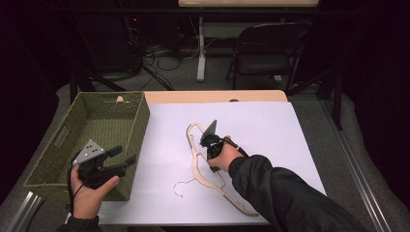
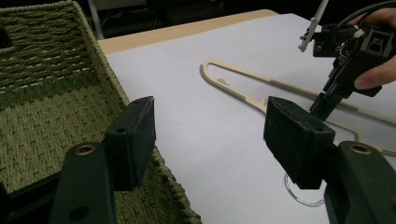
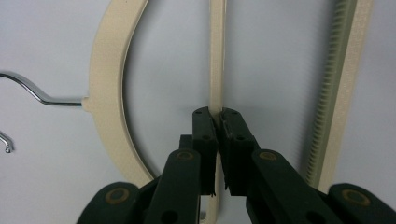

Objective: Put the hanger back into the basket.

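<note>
My right gripper has its jaws clenched on a thin inner bar of the cream hanger, lying on the white sheet at frame center. My left gripper hangs released at lower left, over the green basket's near corner.

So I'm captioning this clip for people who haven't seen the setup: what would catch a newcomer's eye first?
Probably the cream plastic clothes hanger with a metal hook lying on the white table cover, its thin inner bar pinched by the right tool. Next, the olive-green woven basket at the table's left edge, with the left tool open beside it.
</note>
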`<state>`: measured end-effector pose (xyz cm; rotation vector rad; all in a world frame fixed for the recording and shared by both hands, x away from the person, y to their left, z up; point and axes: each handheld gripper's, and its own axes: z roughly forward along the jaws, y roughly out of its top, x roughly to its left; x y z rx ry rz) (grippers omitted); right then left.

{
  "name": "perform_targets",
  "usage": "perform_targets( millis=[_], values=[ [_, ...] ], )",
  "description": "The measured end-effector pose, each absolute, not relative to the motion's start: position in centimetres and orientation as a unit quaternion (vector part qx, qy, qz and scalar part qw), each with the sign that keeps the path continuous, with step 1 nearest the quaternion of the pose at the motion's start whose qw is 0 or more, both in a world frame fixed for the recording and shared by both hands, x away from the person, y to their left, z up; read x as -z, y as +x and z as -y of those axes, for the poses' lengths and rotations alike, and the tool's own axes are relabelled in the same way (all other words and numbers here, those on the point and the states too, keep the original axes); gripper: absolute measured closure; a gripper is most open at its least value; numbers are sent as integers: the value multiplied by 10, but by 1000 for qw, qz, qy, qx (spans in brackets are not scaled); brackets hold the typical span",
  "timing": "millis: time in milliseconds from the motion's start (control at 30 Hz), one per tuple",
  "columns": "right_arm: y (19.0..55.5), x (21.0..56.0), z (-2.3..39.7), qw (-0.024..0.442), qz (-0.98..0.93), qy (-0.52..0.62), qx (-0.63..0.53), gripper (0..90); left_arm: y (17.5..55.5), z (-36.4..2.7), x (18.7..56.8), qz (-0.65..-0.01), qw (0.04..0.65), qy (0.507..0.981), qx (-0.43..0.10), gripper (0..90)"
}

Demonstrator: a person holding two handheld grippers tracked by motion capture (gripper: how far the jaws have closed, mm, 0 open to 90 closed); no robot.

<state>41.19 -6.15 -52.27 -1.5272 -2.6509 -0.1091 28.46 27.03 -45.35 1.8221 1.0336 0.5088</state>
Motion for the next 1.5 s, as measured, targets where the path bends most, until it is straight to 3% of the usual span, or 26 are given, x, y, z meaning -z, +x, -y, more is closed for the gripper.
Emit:
perform_targets(
  millis=[733,800,967,1233,1500],
  values=[
    [412,500,97,75,856,-504,89,857,284,-244,460,-394,472,766,-190,344],
    [411,499,106,75,835,-524,149,857,284,-239,462,-389,471,770,-186,344],
    [414,485,121,94,835,-524,136,857,282,-227,462,-375,475,778,-170,349],
    [412,479,140,115,785,-560,239,857,278,-208,462,-355,483,785,-156,353],
    [412,478,145,128,768,-565,271,857,271,-187,465,-333,493,792,-138,384]
  ],
)
